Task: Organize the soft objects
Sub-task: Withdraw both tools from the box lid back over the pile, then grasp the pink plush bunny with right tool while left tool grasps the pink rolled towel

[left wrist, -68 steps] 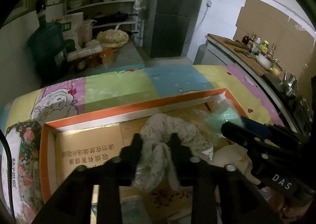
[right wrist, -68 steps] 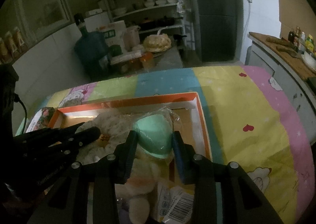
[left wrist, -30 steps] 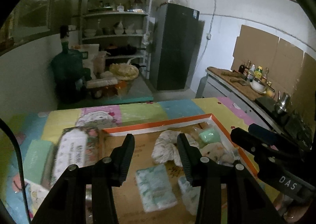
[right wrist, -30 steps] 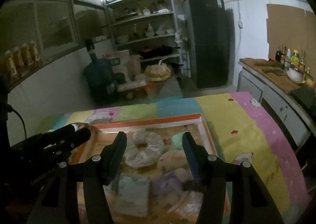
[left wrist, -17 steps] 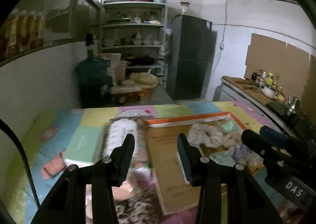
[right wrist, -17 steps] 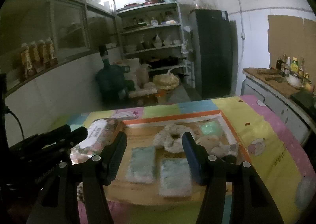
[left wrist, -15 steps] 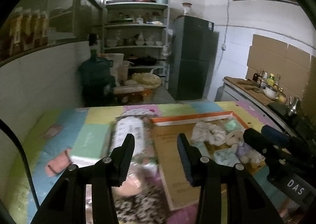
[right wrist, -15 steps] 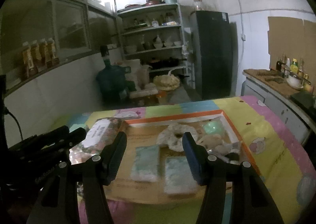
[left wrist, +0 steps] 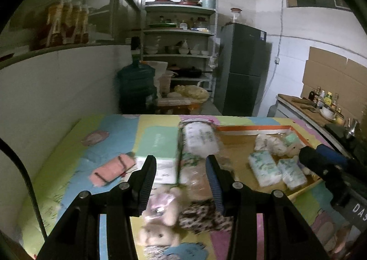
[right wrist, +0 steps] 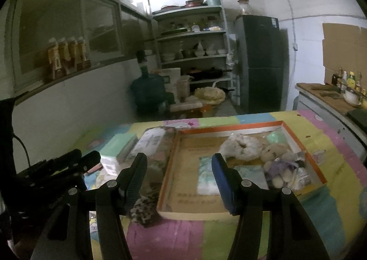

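Note:
My left gripper hangs open and empty over the left part of the table. Below it lie a beige and pink plush toy, a leopard-print cloth and a floral wrapped pack. My right gripper is also open and empty, above the left edge of the orange-rimmed cardboard tray. The tray holds a white fluffy cloth, a teddy bear, a purple plush, a green pouch and two tissue packs.
A green box and a pink rolled towel lie left of the floral pack. The table wears a patchwork cloth. Behind stand a water jug, shelves and a fridge; a counter runs right.
Both grippers let go of the white cloth and green pouch in the tray, drew back and swung left. The plush toy, leopard cloth, green box and pink towel have come into view.

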### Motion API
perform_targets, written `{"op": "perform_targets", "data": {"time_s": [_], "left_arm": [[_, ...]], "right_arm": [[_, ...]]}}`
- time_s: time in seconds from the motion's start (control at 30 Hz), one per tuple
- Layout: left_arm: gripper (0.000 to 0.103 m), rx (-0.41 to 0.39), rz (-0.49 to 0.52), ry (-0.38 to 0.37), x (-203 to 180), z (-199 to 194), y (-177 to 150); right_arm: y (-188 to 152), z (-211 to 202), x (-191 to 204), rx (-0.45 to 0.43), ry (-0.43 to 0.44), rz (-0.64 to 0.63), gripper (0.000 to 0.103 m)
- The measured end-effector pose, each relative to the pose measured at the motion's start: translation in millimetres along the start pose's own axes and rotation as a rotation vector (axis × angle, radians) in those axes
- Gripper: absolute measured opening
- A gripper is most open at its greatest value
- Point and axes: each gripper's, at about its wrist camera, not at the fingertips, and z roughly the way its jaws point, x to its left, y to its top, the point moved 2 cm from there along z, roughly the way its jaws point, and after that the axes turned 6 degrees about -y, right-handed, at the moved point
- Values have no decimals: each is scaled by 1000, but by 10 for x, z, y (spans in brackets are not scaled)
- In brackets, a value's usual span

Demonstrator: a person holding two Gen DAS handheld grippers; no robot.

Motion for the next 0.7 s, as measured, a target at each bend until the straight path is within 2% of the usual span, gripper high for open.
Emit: {"op": "perform_targets", "data": {"time_s": [0.43,0.7], "left_arm": [[45,-17,-86,80,739,-241,-245],[45,-2,-121,66,1090,-257,-341]], "right_arm": [[-200,56,434,28,56,-54,60],[-299,224,741,73,115,-82,60]]}}
